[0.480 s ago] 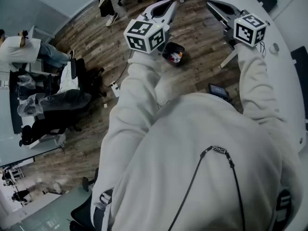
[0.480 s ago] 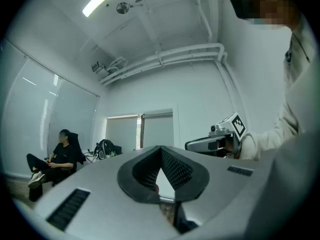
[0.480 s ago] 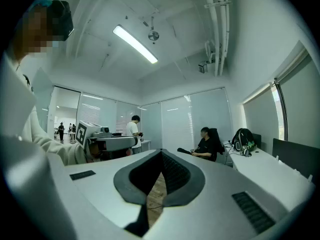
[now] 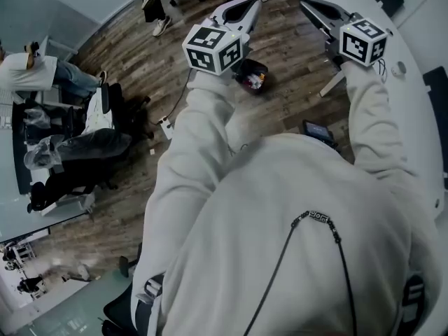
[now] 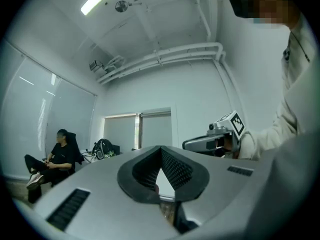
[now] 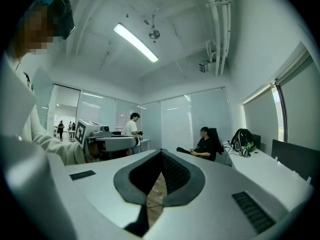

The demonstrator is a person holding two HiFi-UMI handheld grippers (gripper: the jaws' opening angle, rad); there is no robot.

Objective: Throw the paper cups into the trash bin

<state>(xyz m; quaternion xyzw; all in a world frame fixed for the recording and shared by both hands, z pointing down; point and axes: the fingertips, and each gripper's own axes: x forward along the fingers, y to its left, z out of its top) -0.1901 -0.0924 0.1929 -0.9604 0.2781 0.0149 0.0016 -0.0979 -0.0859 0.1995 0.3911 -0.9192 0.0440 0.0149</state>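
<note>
No paper cup shows in any view. A small black trash bin [image 4: 252, 75] with colourful litter inside stands on the wooden floor, just beyond the left sleeve. My left gripper [image 4: 252, 4] is held level above the floor, its jaws shut with nothing between them [image 5: 160, 148]. My right gripper [image 4: 306, 5] is held level to its right, near the white table, also shut and holding nothing [image 6: 161, 151]. Each gripper view shows the other gripper's marker cube off to the side.
A curved white table [image 4: 413, 82] runs along the right edge. Black office chairs and bagged items [image 4: 84, 145] stand at the left. A dark flat device [image 4: 318, 130] lies near my right elbow. One person sits [image 6: 205, 145] and another stands [image 6: 132, 129] in the room.
</note>
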